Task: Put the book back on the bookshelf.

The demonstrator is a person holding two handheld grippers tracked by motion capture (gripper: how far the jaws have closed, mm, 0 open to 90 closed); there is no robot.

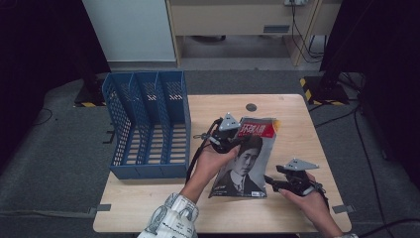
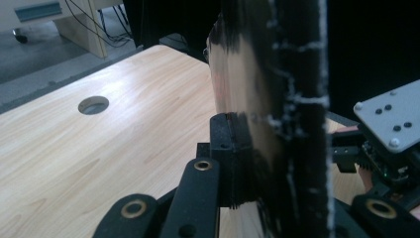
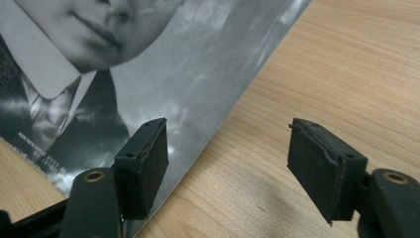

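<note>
The wooden tabletop carries a blue file rack with three upright slots along its left edge, reaching from the far-left corner nearly to the near edge. A cable hole sits near the far edge.

The magazine, a black-and-white portrait cover with a red title band, lies toward the middle of the tabletop, right of the rack and apart from it. Its far end is raised and its near end rests on the wood.

The left claw is clamped tight on the magazine's left edge; in the left gripper view the pages stand on edge between its pads.

The right claw hovers at the magazine's near-right corner, jaws well apart and holding nothing, with one pad over the cover and the other over bare wood.

The risk, as I judge it, is the one-sided grip: pinched at a single edge, the limp pages may sag, fan open or slip out on the way to the rack. If the right claw closes too shallow, it could crease the corner or catch only the cover sheet.
</note>
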